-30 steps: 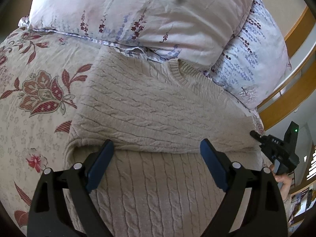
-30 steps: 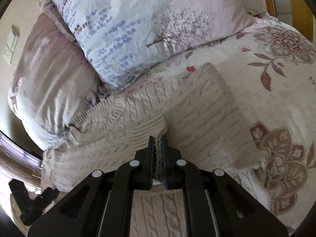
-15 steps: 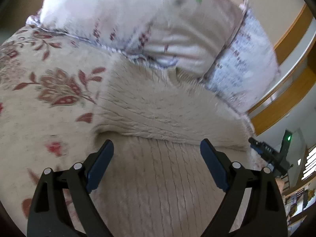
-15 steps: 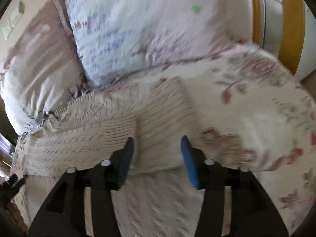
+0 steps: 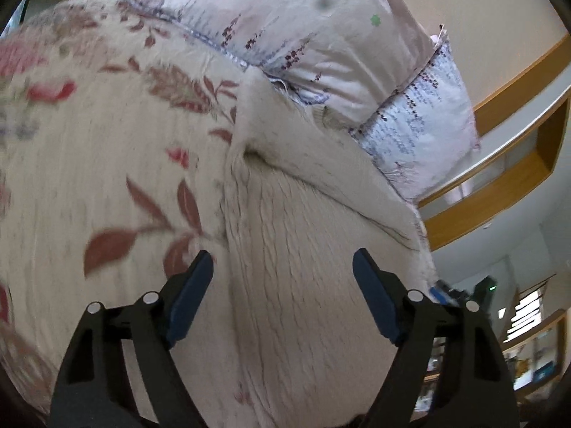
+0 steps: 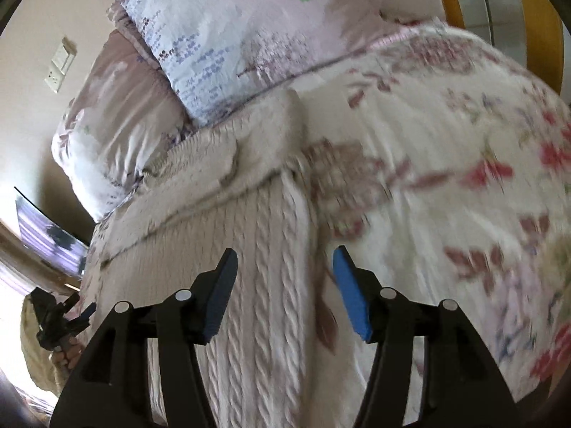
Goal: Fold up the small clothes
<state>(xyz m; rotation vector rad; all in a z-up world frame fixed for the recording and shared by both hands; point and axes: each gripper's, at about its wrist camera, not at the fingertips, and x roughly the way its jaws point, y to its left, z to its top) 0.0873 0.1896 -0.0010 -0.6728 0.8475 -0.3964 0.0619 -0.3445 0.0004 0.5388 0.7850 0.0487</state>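
A cream cable-knit sweater [image 5: 303, 235] lies on the floral bedspread [image 5: 89, 164], its top part folded down across the body, its collar against the pillows. My left gripper [image 5: 282, 267] is open and empty, low over the sweater's left edge. In the right wrist view the sweater [image 6: 257, 249] runs down the middle. My right gripper [image 6: 283, 264] is open and empty over the sweater's right edge, where it meets the bedspread [image 6: 446, 149]. The left gripper [image 6: 60, 317] shows at the far left of that view.
Two floral pillows [image 5: 321, 28] [image 6: 232, 35] lie at the head of the bed beyond the sweater. A wooden headboard rail [image 5: 499, 178] is to the right. A wall switch [image 6: 60, 64] is at the upper left of the right wrist view.
My right gripper let go of the sweater's folded sleeve and opened. Both grippers drew back toward the sweater's lower part and swung outward to its side edges. The left stayed open.
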